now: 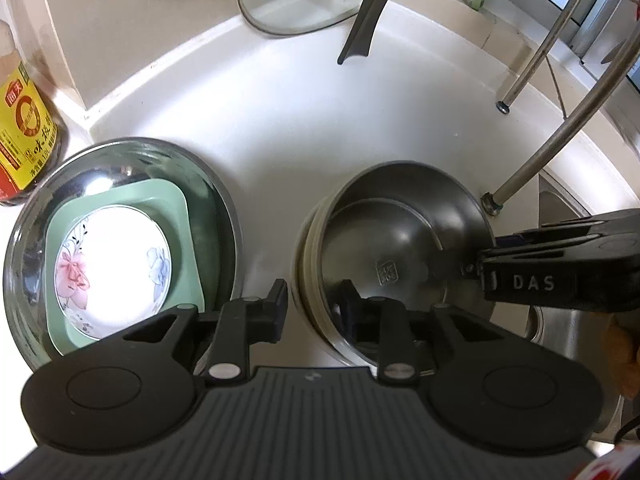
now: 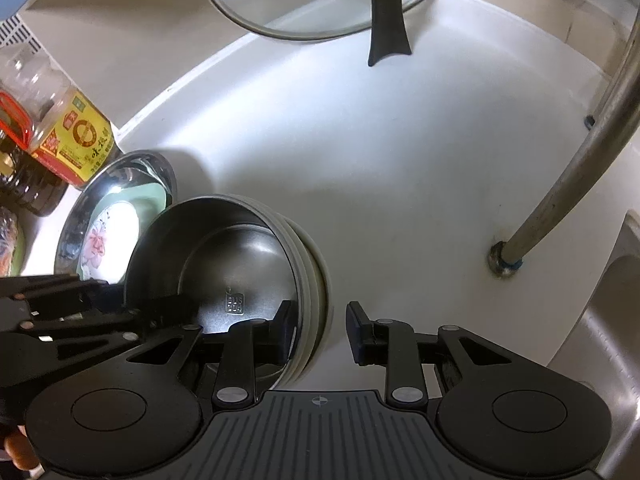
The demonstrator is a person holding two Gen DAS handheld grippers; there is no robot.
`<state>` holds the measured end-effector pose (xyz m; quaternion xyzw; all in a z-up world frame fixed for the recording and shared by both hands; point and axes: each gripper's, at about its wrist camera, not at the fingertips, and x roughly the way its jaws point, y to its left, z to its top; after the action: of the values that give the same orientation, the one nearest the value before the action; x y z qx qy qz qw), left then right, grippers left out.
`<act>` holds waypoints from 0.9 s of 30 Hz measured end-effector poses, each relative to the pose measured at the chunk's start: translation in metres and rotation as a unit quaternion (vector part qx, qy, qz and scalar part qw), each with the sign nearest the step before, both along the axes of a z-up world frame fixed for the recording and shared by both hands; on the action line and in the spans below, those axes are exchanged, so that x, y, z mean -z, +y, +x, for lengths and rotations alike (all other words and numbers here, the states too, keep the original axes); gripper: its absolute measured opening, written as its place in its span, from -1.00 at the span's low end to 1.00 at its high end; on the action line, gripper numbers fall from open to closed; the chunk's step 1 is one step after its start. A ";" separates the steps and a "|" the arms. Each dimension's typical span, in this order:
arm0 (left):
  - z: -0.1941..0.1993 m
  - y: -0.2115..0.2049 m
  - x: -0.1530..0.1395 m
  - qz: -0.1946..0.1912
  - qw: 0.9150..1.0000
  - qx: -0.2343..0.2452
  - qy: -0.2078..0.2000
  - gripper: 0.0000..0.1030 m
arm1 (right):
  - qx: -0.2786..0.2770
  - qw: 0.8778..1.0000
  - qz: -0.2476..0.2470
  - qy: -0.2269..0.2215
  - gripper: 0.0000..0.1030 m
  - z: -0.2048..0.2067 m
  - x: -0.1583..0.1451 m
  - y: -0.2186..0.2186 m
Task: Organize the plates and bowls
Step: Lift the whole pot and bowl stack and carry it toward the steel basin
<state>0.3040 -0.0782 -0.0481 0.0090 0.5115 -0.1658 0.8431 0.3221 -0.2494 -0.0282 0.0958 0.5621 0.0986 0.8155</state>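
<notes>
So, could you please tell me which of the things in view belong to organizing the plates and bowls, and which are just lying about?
Part of the job:
- stacked steel bowls
- large steel bowl
- green square plate
- floral dish
- left gripper
- right gripper

Just lying about:
- sauce bottle
- glass lid
- faucet
- sink

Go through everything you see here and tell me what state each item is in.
Steel bowl stack: nested, upright, straddled by both grippers.
Steel basin: holds green square plate with floral plate on top.
Glass lid: leaning against wall.
Left gripper: open.
Right gripper: open.
</notes>
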 end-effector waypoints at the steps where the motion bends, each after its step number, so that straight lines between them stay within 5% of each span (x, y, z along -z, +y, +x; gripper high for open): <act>1: 0.001 0.000 0.001 -0.001 1.000 -0.002 -0.001 -0.43 | 0.003 1.000 0.003 0.002 -0.43 0.000 0.000 -0.001; 12: -0.002 0.001 0.001 -0.008 1.000 -0.002 -0.010 -0.50 | 0.017 0.999 0.029 -0.007 -0.55 -0.005 0.001 -0.007; 27: -0.005 0.001 0.000 -0.012 1.000 -0.010 -0.016 -0.53 | 0.015 0.999 -0.029 -0.035 -0.63 -0.012 -0.003 0.011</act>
<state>0.2986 -0.0768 -0.0483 -0.0030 0.4956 -0.1635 0.8530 0.3105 -0.2383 -0.0254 0.0769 0.5346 0.0737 0.8384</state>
